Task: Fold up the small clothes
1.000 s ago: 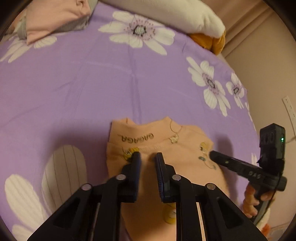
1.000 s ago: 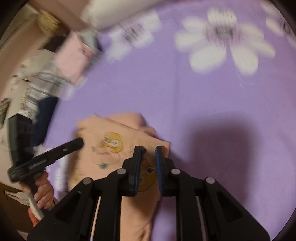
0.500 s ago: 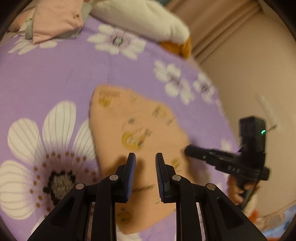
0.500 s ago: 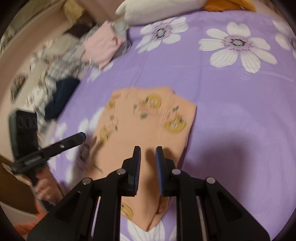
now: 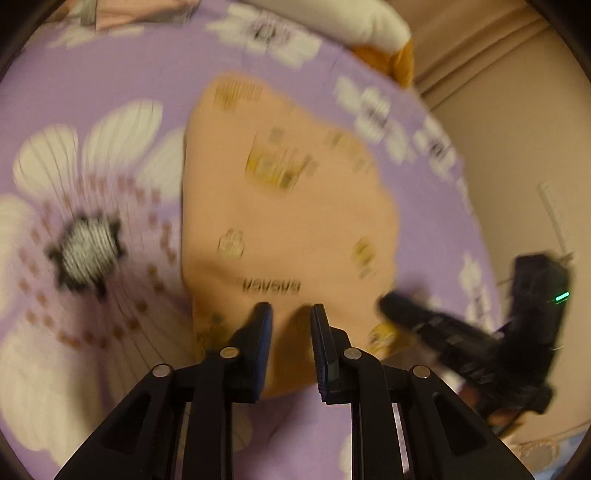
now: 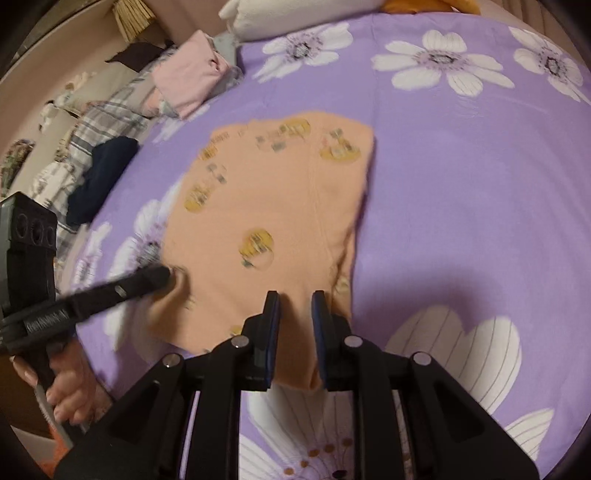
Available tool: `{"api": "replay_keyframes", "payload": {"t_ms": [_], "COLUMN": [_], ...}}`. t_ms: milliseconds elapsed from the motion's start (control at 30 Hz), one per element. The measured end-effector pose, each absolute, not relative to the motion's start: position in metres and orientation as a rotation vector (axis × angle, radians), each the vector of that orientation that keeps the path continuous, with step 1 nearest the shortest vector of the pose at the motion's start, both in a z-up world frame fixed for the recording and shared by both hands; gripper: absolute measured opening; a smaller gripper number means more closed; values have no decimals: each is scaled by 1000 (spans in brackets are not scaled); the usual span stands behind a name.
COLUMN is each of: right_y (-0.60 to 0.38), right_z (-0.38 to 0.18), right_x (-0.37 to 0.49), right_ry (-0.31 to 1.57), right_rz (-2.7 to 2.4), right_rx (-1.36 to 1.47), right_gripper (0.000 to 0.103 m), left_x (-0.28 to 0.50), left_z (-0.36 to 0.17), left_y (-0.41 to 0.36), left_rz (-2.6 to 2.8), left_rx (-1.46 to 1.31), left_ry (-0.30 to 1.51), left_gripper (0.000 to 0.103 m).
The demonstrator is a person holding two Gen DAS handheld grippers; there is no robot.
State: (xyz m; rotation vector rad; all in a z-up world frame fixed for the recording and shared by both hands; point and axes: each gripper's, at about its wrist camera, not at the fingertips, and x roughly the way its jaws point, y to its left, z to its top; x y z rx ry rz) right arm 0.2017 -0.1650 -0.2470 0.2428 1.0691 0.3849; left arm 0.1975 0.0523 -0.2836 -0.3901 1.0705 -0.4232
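Observation:
A small peach garment (image 5: 288, 218) with yellow cartoon prints lies spread on the purple flowered bed sheet (image 5: 110, 92); it also shows in the right wrist view (image 6: 273, 221). My left gripper (image 5: 291, 314) is open over the garment's near edge, its jaws a narrow gap apart with nothing between them. My right gripper (image 6: 294, 301) is open over the near right part of the garment. Each gripper shows in the other's view: the right one (image 5: 388, 304) at the garment's right corner, the left one (image 6: 162, 275) at its left corner.
A folded pink cloth (image 6: 192, 77) and a white pillow (image 6: 295, 14) lie at the far side of the bed. A dark blue garment (image 6: 99, 177) and plaid cloth (image 6: 99, 122) lie at the left. The wall (image 5: 517, 147) bounds the right.
Both grippers have drawn back toward me along the garment, from its far part to its near edge. The garment now lies stretched out longer on the sheet.

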Motion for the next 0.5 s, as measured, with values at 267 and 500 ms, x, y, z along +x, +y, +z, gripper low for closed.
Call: {"api": "replay_keyframes", "payload": {"t_ms": [267, 500], "right_y": [-173, -172], "right_z": [-254, -214], "right_x": [195, 172], "right_ry": [1048, 938], "right_rz": [362, 275], "right_rx": [347, 325], "right_gripper": [20, 23], "left_x": [188, 167], "left_z": [-280, -216], "left_y": [73, 55], "left_rz": [-417, -381], "left_rx": [-469, -394], "left_ry": [1047, 939], "left_gripper": [16, 17]}}
